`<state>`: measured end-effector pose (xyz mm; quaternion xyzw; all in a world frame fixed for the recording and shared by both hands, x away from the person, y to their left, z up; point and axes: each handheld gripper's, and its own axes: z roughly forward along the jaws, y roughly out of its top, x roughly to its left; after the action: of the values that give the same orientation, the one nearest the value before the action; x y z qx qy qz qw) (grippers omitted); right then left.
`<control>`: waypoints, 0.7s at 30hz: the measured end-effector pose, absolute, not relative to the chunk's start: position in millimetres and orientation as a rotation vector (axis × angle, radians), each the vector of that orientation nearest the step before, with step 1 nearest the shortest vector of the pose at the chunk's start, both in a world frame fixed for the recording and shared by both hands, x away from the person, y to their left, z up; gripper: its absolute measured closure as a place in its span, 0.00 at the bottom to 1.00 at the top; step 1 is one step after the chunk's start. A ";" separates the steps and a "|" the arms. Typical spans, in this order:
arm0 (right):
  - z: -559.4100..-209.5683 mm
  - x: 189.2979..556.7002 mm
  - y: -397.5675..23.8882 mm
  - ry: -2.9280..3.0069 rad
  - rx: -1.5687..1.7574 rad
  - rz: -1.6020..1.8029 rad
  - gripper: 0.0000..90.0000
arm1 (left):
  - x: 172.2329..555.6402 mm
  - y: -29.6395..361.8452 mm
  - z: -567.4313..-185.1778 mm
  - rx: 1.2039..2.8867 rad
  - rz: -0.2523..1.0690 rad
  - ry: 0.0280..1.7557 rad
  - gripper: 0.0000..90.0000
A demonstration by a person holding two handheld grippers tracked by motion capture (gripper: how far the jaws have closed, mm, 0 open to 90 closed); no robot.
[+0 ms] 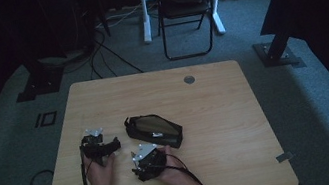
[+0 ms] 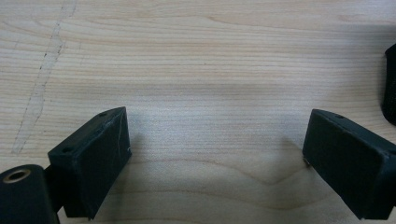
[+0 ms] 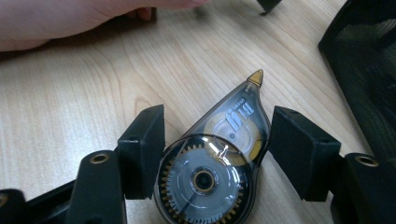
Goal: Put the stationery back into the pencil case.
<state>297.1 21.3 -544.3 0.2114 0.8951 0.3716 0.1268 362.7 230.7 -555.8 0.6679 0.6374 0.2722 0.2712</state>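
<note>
A clear tape roller (image 3: 210,172) with a gold tip and a toothed wheel inside lies flat on the wooden table (image 1: 217,114). My right gripper (image 3: 217,114) is open with the roller between its jaws; the left pad (image 3: 144,149) sits against the roller's side and the right pad (image 3: 299,149) is just beside it. From above, the right gripper (image 1: 147,165) is at the front, near a black mesh pouch (image 1: 154,131). My left gripper (image 1: 102,146) rests to the left. In its own view the left gripper (image 2: 219,116) stands open over bare wood.
The mesh pouch (image 3: 369,56) lies close to the right of the roller. A person's hand (image 3: 46,18) rests beyond it on the left. A round grommet (image 1: 189,79) sits near the table's far edge. A folding chair (image 1: 186,7) and floor cables (image 1: 110,51) lie behind the table.
</note>
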 end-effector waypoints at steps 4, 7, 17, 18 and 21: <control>-545.3 299.3 19.4 2.601 0.621 1.070 0.41 | 362.7 230.7 -555.8 1.799 0.733 1.717 0.09; -546.7 301.1 17.2 2.597 0.630 1.059 0.41 | 362.7 230.7 -555.8 1.800 0.733 1.717 0.09; -549.7 302.5 8.4 2.579 0.635 1.025 0.45 | 362.7 230.7 -555.8 1.800 0.733 1.717 0.09; -549.6 302.3 7.2 2.581 0.637 1.024 0.45 | 362.7 230.7 -555.8 1.800 0.733 1.717 0.09; -549.1 301.9 3.2 2.580 0.635 1.021 0.46 | 362.7 230.7 -555.8 1.800 0.733 1.717 0.09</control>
<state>301.9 3.2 -549.1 0.2206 0.8966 0.3548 0.1469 362.7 230.7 -555.8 0.6682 0.6373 0.2721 0.2708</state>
